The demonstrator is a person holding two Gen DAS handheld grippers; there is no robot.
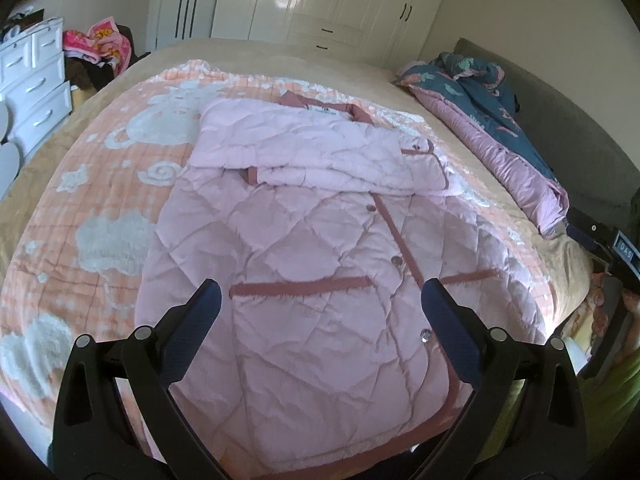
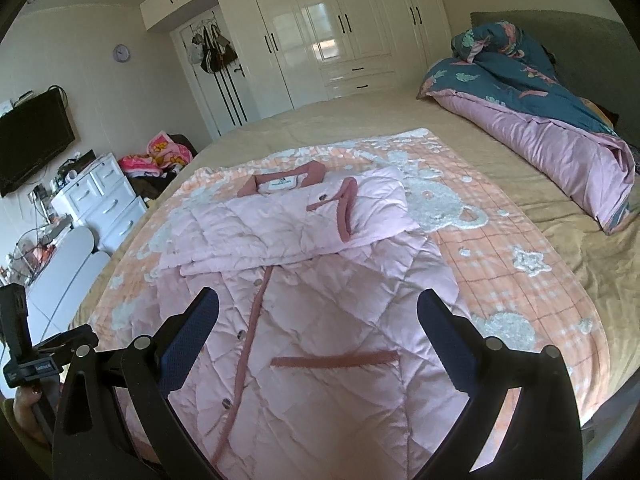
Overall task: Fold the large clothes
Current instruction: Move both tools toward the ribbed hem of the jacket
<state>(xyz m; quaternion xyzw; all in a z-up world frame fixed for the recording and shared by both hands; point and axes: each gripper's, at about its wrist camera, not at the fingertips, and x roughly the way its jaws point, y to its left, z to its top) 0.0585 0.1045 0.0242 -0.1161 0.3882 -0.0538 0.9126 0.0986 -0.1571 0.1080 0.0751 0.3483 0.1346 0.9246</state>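
A pale pink quilted coat with dusty-rose trim lies flat on the bed, collar at the far end. Both sleeves are folded across its chest. It also shows in the right wrist view. My left gripper is open and empty, held above the coat's lower left part, near a pocket trim. My right gripper is open and empty above the coat's lower right part, near the other pocket trim. The other gripper shows at the left edge of the right wrist view.
The coat lies on an orange blanket with white cloud shapes, over a tan bedspread. A rolled teal and pink duvet lies by the headboard. White drawers, a clothes pile and wardrobes stand beyond the bed.
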